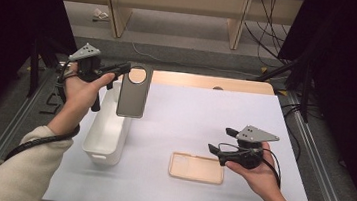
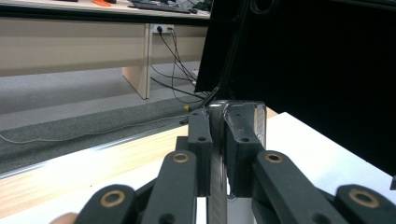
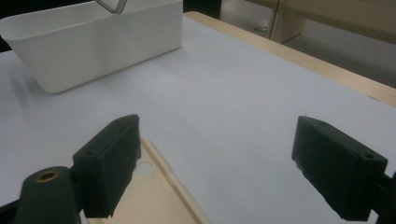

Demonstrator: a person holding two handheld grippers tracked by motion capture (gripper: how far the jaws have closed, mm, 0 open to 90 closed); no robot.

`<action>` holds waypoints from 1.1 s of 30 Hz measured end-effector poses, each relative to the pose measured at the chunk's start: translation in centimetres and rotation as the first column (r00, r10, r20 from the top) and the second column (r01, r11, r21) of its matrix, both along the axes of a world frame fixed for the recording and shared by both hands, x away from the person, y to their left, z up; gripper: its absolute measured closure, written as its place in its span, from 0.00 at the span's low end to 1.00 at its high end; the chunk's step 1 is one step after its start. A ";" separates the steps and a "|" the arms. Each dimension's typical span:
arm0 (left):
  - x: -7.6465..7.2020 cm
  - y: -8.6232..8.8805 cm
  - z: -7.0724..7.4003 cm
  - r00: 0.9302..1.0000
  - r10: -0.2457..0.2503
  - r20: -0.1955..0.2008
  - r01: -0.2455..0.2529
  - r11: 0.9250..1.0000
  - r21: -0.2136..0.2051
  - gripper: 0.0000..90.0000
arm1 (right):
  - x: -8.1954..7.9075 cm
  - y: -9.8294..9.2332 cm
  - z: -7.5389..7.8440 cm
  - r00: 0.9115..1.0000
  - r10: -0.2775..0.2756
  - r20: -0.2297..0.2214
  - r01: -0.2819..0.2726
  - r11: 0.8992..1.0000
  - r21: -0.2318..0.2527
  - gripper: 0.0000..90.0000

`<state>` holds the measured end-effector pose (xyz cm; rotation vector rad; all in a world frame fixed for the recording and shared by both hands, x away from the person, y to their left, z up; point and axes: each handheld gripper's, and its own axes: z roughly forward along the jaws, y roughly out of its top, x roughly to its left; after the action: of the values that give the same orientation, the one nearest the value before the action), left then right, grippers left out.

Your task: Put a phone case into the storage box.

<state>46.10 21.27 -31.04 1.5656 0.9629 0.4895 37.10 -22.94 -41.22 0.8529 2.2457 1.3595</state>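
Our left gripper has its fingers clenched on the top edge of a grey phone case, hanging above the far end of the white bin. The thin-edge grip could let it swing or slip, striking the rim. Our right gripper stands released over the beige case; open surface lies between.

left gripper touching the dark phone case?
Touching. In the left gripper view, the left gripper pads pinch the dark phone case edge-on with no gap.
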 end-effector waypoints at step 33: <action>1.5 2.7 -0.1 0.999 0.037 0.007 -0.037 0.999 0.012 0.91 | 0.1 -0.1 -0.1 1.000 -0.006 -0.003 0.006 1.000 0.005 0.19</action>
<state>47.58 23.99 -31.14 1.5587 0.9866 0.5274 37.18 -23.01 -41.30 0.8628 2.2416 1.3624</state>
